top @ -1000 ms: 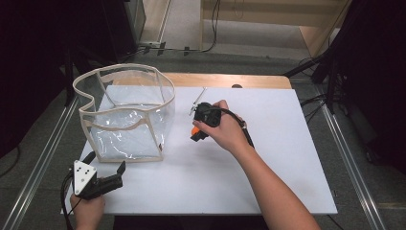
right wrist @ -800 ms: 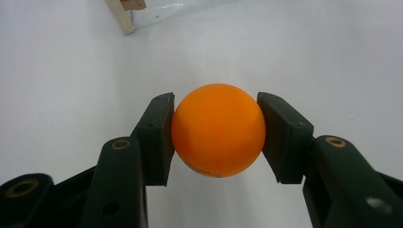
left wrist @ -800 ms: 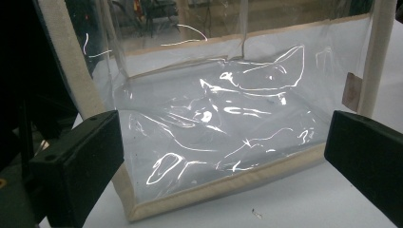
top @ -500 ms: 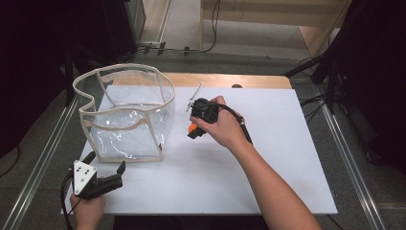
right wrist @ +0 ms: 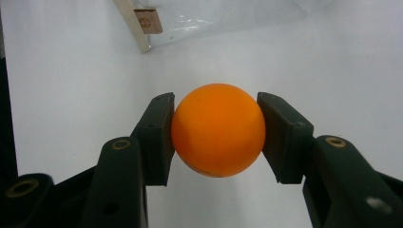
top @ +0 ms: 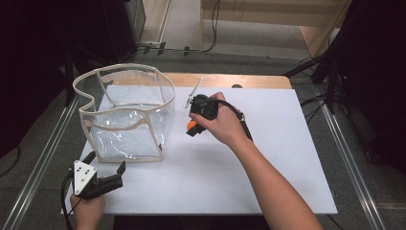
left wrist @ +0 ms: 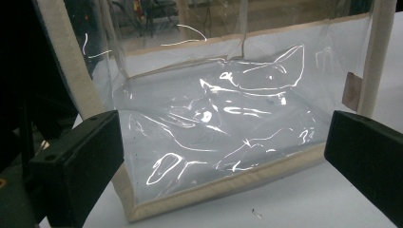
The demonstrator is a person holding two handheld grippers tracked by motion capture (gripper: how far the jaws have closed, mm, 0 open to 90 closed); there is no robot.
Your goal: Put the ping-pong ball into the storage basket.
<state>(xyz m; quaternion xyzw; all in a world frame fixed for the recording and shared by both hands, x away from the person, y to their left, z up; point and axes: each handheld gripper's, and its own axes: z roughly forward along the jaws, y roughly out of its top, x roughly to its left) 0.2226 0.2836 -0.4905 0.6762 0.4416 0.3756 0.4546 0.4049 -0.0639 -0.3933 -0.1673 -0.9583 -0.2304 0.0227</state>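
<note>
— What's the right gripper (right wrist: pixel 216 135) got?

— An orange ball (right wrist: pixel 217 129). Both pads (right wrist: pixel 159 137) press on its sides, so the jaws are closed only as far as the ball lets them.

— Where is that on the table?

— From the high view the ball (top: pixel 191 125) sits over the white board (top: pixel 287 158), just right of the clear bag (top: pixel 125 115), near it but not touching. The right hand (top: pixel 221 120) wraps the gripper's body, the jaws pointing toward the bag's lower corner. Whether the ball rests on the board I can't tell.

— And the other one?

— The left gripper (top: pixel 103 167) is at the near left edge of the board, in front of the bag. Its jaws stand wide apart with nothing between them. In the left gripper view they frame the bag's (left wrist: pixel 223 128) front wall and cream hem, close by, not touching.
</note>
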